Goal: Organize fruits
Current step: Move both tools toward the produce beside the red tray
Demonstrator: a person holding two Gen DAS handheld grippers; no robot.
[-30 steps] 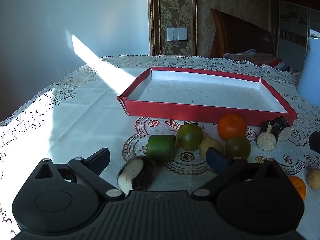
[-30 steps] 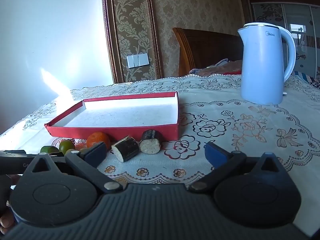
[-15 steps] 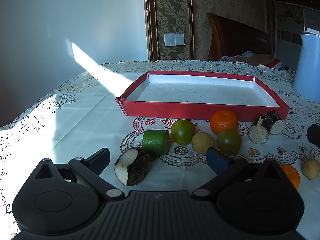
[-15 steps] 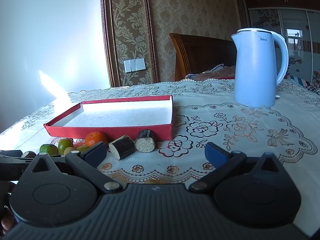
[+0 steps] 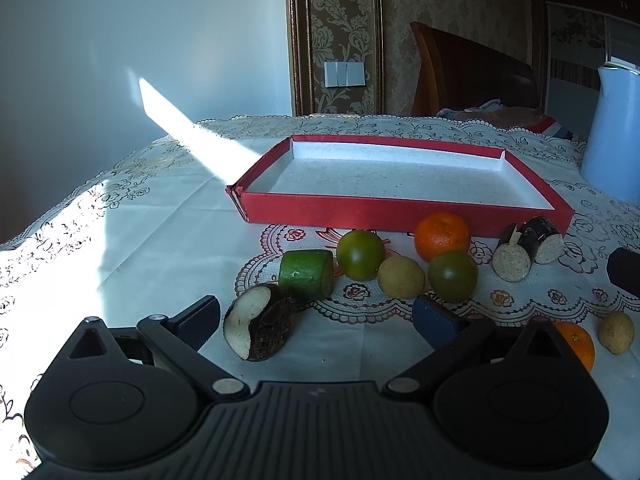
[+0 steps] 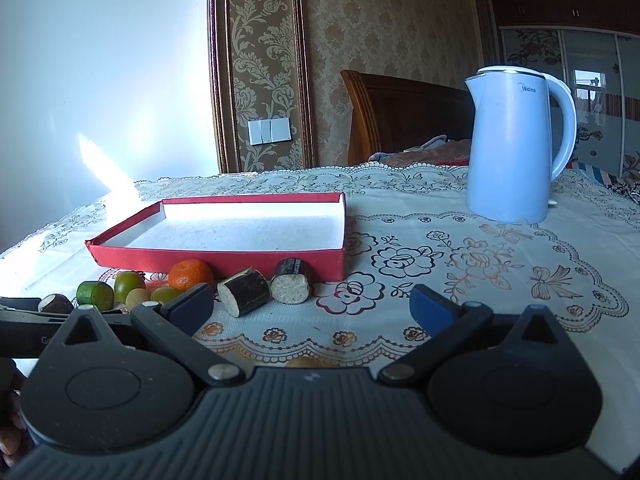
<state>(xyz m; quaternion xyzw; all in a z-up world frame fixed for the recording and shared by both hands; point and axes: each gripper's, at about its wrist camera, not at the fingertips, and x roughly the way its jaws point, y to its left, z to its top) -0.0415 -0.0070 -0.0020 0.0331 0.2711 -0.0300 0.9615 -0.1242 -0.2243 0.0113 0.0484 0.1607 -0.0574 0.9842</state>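
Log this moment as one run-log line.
phase: pre-grasp | left gripper: open, unloaded | right gripper: open, unloaded | red tray: no fruit inside | fruit: on tablecloth

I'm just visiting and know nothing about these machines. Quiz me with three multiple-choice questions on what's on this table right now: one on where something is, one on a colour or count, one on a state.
1. Where is the kettle?
A. inside the tray
B. on the tablecloth, apart from the tray
C. on the chair

2. What colour are the outer walls of the tray?
A. red
B. green
C. black

3. What state are the left tongs and right tongs in?
A. both open, holding nothing
B. left shut on an orange
C. right shut on the kettle

Answers:
1 B: it stands on the cloth, off to the tray's side.
2 A: the cardboard sides are red, the inside white.
3 A: each pair's tips stand wide apart with nothing between them.
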